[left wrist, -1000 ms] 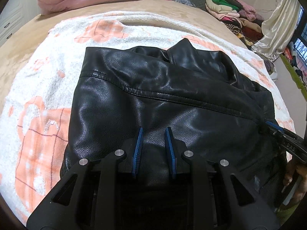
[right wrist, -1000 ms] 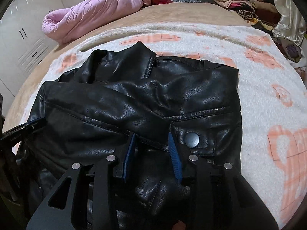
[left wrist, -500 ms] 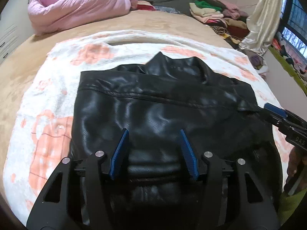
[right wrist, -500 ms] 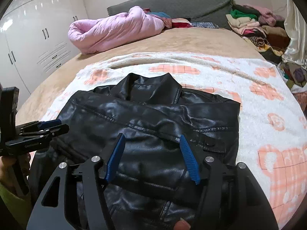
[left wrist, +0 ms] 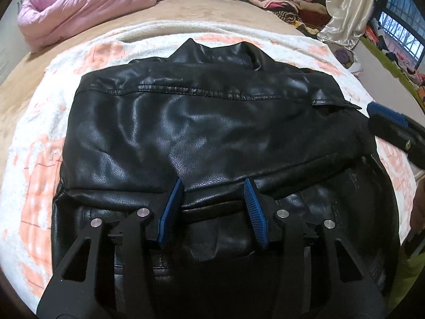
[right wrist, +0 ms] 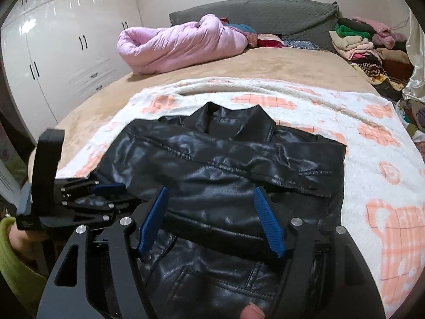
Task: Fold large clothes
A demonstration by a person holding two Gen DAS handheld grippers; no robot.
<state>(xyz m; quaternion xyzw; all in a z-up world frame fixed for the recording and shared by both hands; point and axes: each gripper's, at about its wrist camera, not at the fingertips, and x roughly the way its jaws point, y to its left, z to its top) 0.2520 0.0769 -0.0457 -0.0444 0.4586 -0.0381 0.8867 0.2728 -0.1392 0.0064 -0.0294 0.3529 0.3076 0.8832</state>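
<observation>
Showing only in right wrist view: white wardrobe (right wrist: 53, 61) beyond jacket (right wrist: 225, 175).

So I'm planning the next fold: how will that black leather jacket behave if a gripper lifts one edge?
The black leather jacket probably drapes rather than staying stiff, since it creases softly where folded. Its glossy surface suggests it could slip between the pads. Stacked layers on the white and orange blanket look bulky, so likely fairly heavy.
</observation>
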